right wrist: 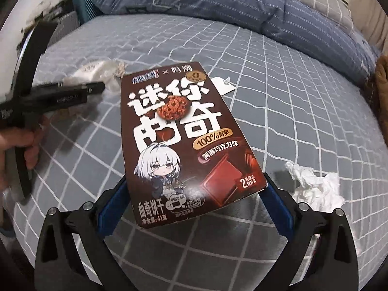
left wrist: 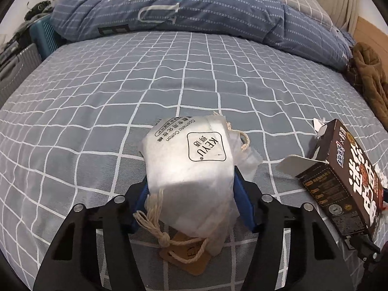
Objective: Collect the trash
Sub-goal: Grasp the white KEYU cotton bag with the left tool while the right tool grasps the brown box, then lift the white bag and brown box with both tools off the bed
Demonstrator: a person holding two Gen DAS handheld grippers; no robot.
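Observation:
My left gripper (left wrist: 190, 189) is shut on a white cotton-pad bag (left wrist: 191, 160) with a drawstring and a brown tag, held just above the bed. My right gripper (right wrist: 194, 194) is shut on a brown cookie box (right wrist: 184, 135), held over the bed. The box also shows at the right of the left wrist view (left wrist: 344, 181), its top flap open. The bag shows small in the right wrist view (right wrist: 97, 72), with the left gripper in front of it. A crumpled white tissue (right wrist: 315, 186) lies on the bed right of the box.
The bed has a grey checked sheet (left wrist: 169, 77). A folded blue quilt (left wrist: 181, 9) lies across the far side. A brown garment (left wrist: 371, 77) sits at the right edge. A grey suitcase (left wrist: 17, 70) and a teal crate (left wrist: 46, 36) stand left of the bed.

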